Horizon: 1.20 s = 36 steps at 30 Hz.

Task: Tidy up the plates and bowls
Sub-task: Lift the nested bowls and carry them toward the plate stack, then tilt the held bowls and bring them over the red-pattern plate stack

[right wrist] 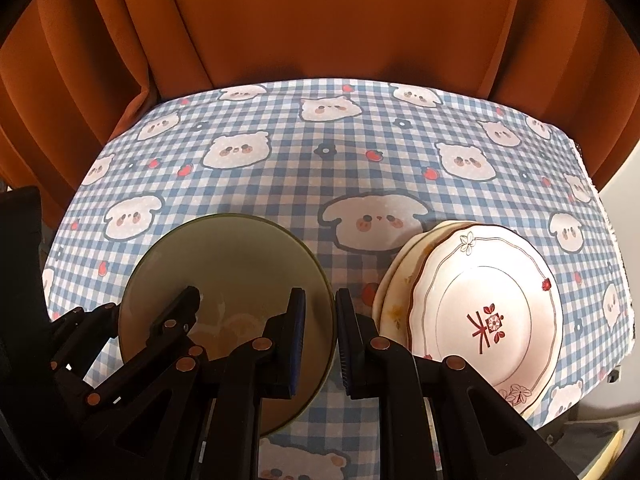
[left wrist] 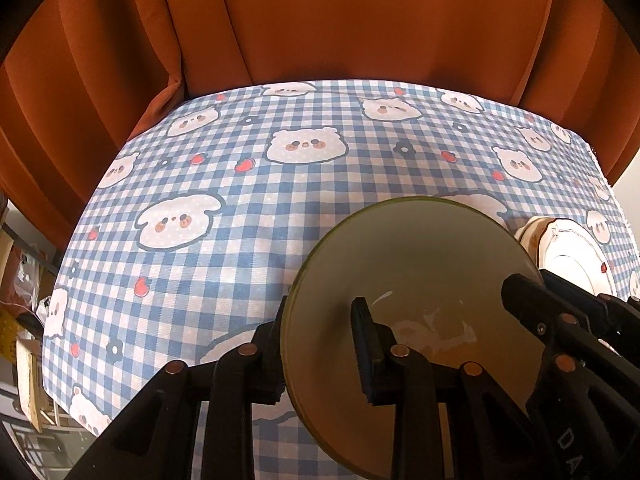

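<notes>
Already the plates [right wrist: 488,320] sit stacked lower right. Both grippers, left gripper [left wrist: 320,352] and right gripper [right wrist: 320,340], pinch the bowl's [right wrist: 224,280] rim; it still needs placing

A blue-and-white checked tablecloth [left wrist: 280,216] printed with white cartoon animal faces, red strawberries and dark flowers fills the middle of both frames. Pleated rust-orange fabric curtains [right wrist: 320,20] span the top. Blurred clutter [left wrist: 24,320] sits at the lower left.

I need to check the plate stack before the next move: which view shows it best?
The right wrist view: the plate stack shows nearly whole, beside the green bowl. The left wrist view catches only its edge behind the bowl.
</notes>
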Motion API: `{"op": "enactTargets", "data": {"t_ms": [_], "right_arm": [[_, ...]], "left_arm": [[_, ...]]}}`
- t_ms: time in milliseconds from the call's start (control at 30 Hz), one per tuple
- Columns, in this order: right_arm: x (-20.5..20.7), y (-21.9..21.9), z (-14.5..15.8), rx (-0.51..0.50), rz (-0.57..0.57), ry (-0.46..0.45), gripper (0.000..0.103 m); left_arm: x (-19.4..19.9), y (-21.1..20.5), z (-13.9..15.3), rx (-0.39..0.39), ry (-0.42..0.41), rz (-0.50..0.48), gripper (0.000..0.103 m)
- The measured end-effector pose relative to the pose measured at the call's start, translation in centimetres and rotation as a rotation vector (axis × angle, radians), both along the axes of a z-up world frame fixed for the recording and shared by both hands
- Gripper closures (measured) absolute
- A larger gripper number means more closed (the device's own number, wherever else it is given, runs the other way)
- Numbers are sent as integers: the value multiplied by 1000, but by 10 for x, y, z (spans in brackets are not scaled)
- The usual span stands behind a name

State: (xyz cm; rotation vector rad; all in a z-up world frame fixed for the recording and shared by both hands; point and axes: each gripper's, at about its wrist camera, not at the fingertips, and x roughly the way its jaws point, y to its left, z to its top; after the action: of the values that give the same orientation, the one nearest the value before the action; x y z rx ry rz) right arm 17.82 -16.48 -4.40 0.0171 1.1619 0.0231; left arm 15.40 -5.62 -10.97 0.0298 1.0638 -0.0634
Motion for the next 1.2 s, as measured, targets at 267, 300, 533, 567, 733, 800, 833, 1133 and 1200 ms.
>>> {"op": "enactTargets", "data": {"t_ms": [267, 300, 533, 567, 733, 800, 833, 1133, 1200], "right_arm": [[-1, -11, -1, 74, 21, 16, 81], [-1, -12, -3, 76, 21, 24, 81], [2, -17, -20, 129, -12, 97, 71], [4, -17, -24, 143, -19, 111, 69], [13, -15, -39, 172, -47, 156, 68], [16, -17, -42, 190, -61, 172, 68], [18, -18, -44, 193, -70, 183, 68], [19, -19, -51, 253, -146, 239, 68], [20, -20, -52, 259, -158, 245, 68]], "left_arm": [[-3, 1, -4, -34, 29, -16, 42], [-4, 1, -5, -36, 33, -17, 41], [0, 5, -15, -82, 92, -45, 37], [1, 7, -18, -99, 108, -49, 37], [7, 11, -23, -148, 133, -82, 37], [11, 11, -24, -165, 148, -100, 38], [12, 12, -24, -181, 159, -106, 39], [21, 11, -26, -255, 209, -189, 49], [23, 11, -27, -259, 214, -191, 50]]}}
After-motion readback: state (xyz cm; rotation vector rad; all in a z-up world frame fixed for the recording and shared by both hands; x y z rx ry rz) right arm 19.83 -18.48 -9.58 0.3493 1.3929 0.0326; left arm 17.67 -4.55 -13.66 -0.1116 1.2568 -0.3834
